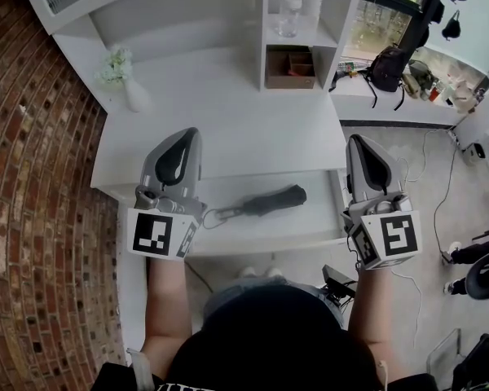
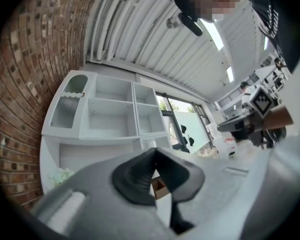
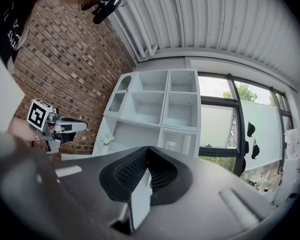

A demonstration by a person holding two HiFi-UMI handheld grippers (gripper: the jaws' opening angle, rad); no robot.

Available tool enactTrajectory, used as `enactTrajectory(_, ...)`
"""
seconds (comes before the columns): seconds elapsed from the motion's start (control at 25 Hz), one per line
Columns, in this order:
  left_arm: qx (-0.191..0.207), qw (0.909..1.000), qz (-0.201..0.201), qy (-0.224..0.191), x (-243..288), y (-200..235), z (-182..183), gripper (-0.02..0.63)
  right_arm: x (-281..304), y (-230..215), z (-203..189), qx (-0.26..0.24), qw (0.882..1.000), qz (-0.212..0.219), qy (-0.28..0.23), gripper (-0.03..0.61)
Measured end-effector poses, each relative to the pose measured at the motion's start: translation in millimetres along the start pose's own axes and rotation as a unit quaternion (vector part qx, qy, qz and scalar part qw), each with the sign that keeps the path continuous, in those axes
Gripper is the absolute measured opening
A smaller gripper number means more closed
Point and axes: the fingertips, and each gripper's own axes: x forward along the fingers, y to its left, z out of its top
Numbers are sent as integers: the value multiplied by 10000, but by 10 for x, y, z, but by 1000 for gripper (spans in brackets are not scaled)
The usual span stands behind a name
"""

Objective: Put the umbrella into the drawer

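Head view: umbrella (image 1: 265, 201) is lying in open drawer (image 1: 310, 225); left gripper (image 1: 187, 137), right gripper (image 1: 360, 142) are hovering, jaws pressed together, empty. Likely next: push drawer front squarely.

The umbrella (image 1: 269, 201) lay in the open drawer (image 1: 310, 235) at the middle of the frame, just below the desk top (image 1: 228, 129). The left gripper (image 1: 187, 141) was over the drawer's left end and the right gripper (image 1: 359, 147) over its right end, with the umbrella between them. On the desk, at upper left, stood a vase (image 1: 135, 96). In the shelves at upper centre, a jar (image 1: 288, 15) stood in the cubby above a box (image 1: 290, 69). A brick wall (image 1: 33, 177) ran down the left edge, and a bag (image 1: 387, 68) sat at upper right.
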Motion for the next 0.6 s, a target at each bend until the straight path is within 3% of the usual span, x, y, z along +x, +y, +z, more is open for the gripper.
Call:
enactTrajectory(0.32,-87,9998,168,-119,-32,112,93,-4,-8,-1,-16,-2,10000,-24,49,5)
enactTrajectory(0.6,133,9990,420,-35,-97,222,133,-5,-46,-19,29,28,10000,-69,-41,5)
